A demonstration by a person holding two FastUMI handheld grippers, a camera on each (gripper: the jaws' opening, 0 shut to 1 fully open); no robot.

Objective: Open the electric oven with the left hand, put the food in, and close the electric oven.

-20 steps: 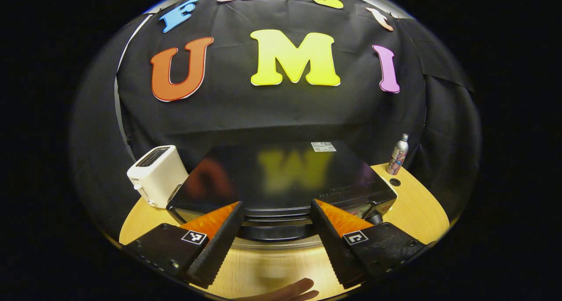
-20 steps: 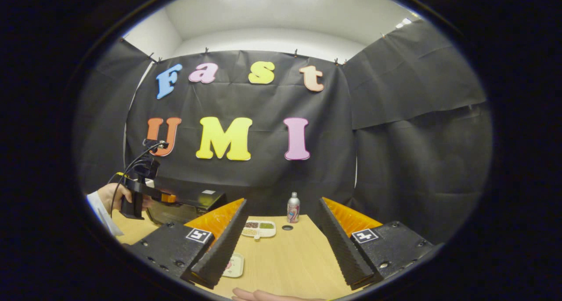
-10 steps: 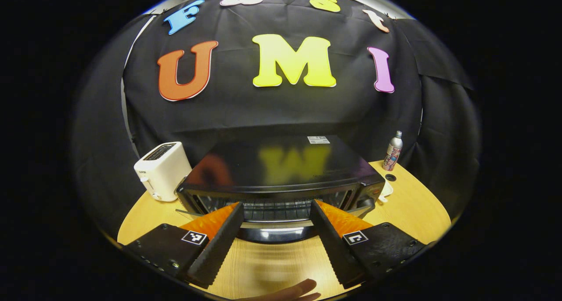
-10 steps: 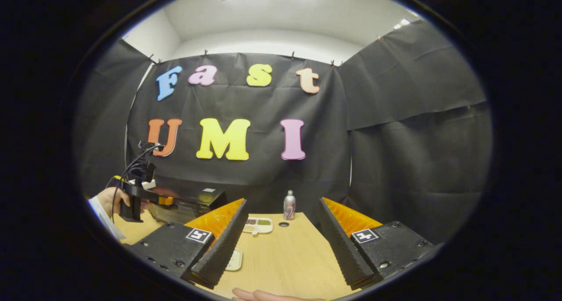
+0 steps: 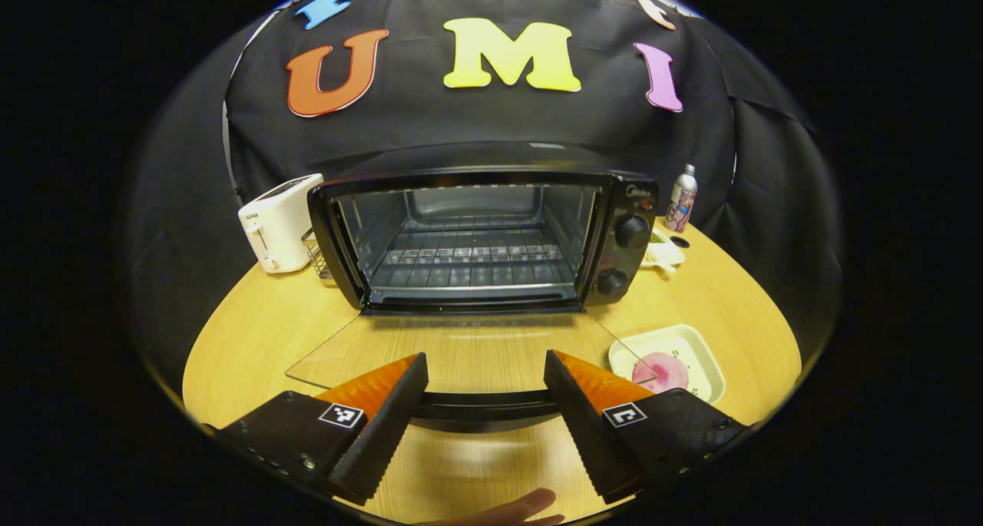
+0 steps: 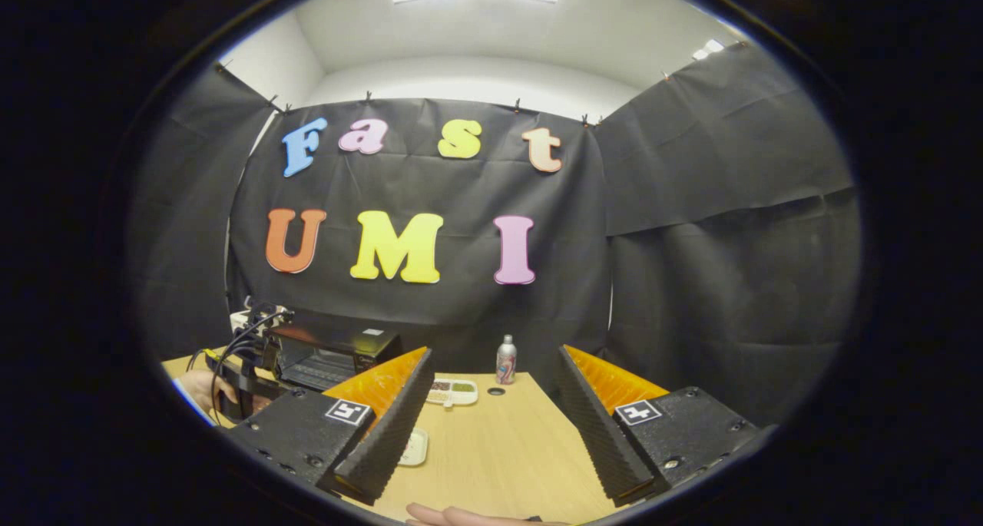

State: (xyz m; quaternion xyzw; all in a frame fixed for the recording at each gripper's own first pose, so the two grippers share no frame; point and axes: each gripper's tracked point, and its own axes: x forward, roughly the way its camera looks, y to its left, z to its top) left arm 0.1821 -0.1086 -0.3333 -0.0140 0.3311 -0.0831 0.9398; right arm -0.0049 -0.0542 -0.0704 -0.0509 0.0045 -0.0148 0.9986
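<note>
The electric oven (image 5: 491, 234) stands at the far side of the desk (image 5: 261, 334), and its glass door (image 5: 461, 353) lies folded down. The left gripper (image 5: 485, 392) has its fingers spread apart at the door handle (image 5: 485, 405). The food plate (image 5: 668, 361) lies near right, and the right gripper (image 6: 491, 415) hovers with fingers wide.

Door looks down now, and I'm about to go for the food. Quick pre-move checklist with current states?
1. Black electric oven: glass door folded down flat; ok.
2. Wire rack inside bare, room for food; ok.
3. Left gripper fingers straddle the door's dark handle bar, apart; whether they touch it, cannot tell.
4. Pink food on pale square plate lies right of the door; ok.
5. Right gripper open and holding nothing above the wooden table; ok.
6. Path from plate to oven mouth unobstructed; ok.
</note>
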